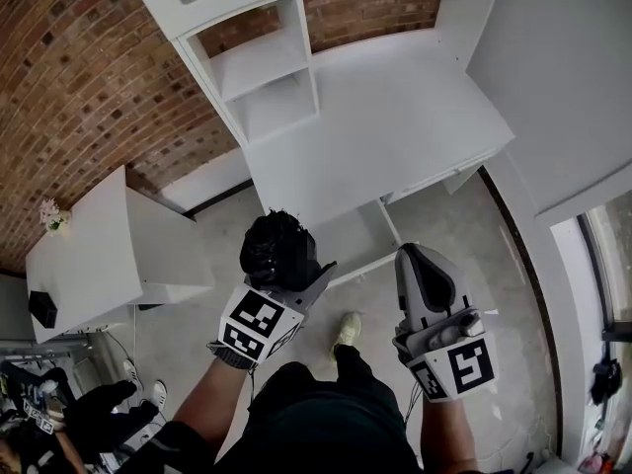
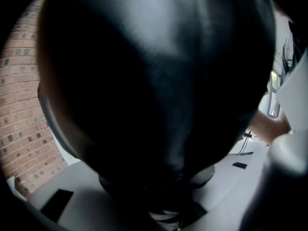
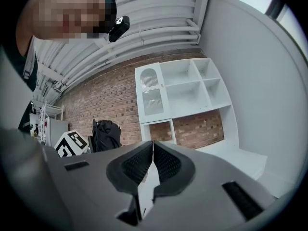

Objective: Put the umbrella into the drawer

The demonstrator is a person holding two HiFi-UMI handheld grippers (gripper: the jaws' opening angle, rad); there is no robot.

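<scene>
Jaws of my left hand-held gripper point(image 1: 294, 276) are squeezing the black umbrella point(image 1: 277, 248), and I am holding it up in the air over the grey floor point(image 1: 464, 225). The umbrella is folded into a fat, crinkly bundle, and it is sticking out past the jaw tips toward the white bench point(image 1: 385, 117). In the left gripper view its dark cloth is filling nearly the whole picture, so I am seeing only a bit of brick wall point(image 2: 19, 105) at the edge.

My right hand-held gripper point(image 1: 422, 263) is pointing the same way, just to the right of the left one and apart from it. Its jaws are pressing together with nothing between them. The right gripper view is showing the two dark pads meeting in a thin line. That view is also showing the umbrella off to the left, beside the marker cube of my left hand-held gripper.

Below the front edge of the bench a white drawer point(image 1: 357, 237) is sticking out, and it is looking open. The umbrella is hanging near its left side, not inside it. A white shelf unit point(image 1: 265, 77) is rising beside the bench, against the brick wall. A small white table point(image 1: 84, 255) is standing off to the left with a little bunch of flowers point(image 1: 51, 213) on it. My light shoe point(image 1: 346, 332) is showing on the floor between my two hands.
</scene>
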